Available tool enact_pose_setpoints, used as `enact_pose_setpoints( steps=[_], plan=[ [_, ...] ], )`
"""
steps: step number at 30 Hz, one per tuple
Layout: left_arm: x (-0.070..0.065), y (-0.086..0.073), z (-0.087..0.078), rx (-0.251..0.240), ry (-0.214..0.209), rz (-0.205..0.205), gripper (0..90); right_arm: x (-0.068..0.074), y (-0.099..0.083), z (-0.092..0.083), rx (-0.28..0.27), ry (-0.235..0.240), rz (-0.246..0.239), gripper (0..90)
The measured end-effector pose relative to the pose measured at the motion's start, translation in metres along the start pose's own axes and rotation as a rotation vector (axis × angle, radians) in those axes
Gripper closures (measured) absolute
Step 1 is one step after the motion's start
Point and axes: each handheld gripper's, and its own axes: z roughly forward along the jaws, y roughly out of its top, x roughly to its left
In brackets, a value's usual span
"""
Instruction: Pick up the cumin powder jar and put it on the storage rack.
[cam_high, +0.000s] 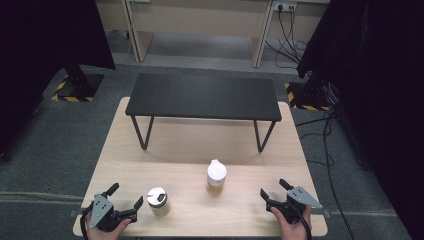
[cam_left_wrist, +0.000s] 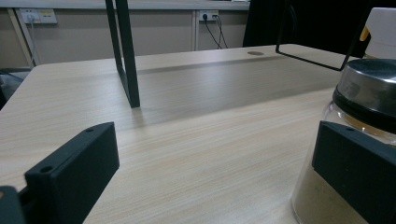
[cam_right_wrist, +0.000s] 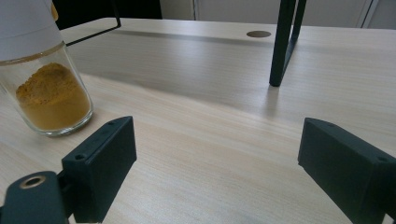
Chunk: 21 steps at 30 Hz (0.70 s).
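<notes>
Two spice jars stand on the light wooden table (cam_high: 195, 140). A glass jar with a steel lid (cam_high: 157, 201) sits near the front left; close up it is the steel-lidded jar (cam_left_wrist: 359, 107), just behind the right jaw. A white-capped jar of orange-brown powder (cam_high: 216, 173) stands in the middle front, seen as the powder jar (cam_right_wrist: 46, 88) at the left. My left gripper (cam_high: 125, 197) rests open at the front left corner, beside the steel-lidded jar, empty (cam_left_wrist: 210, 186). My right gripper (cam_high: 272, 188) rests open at the front right, empty (cam_right_wrist: 215, 172).
A low black shelf on thin metal legs (cam_high: 202, 96) stands across the far half of the table; its legs (cam_left_wrist: 126, 51) (cam_right_wrist: 282, 42) rise ahead of both grippers. Dark curtains and floor cables flank the table. Bare tabletop lies between the jars and the shelf.
</notes>
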Motion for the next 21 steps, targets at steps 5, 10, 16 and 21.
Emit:
enact_pose_setpoints(
  steps=[5, 10, 16, 21],
  plan=[
    [0.000, 0.000, 0.000, -0.002, -0.001, -0.001, 0.0, 0.000, 0.000, 0.000, -0.002, 0.000, -0.003, 11.6],
    [0.005, 0.001, 0.000, 0.004, -0.036, 0.013, 0.0, 0.000, -0.001, 0.000, -0.003, 0.001, -0.001, 11.6],
    [0.014, 0.002, -0.003, 0.002, -0.100, 0.038, 0.0, 0.000, 0.000, 0.000, -0.002, 0.002, -0.005, 11.6],
    [0.022, 0.005, -0.001, 0.010, -0.197, 0.081, 0.0, 0.000, 0.000, 0.000, 0.001, 0.002, -0.006, 11.6]
  ],
)
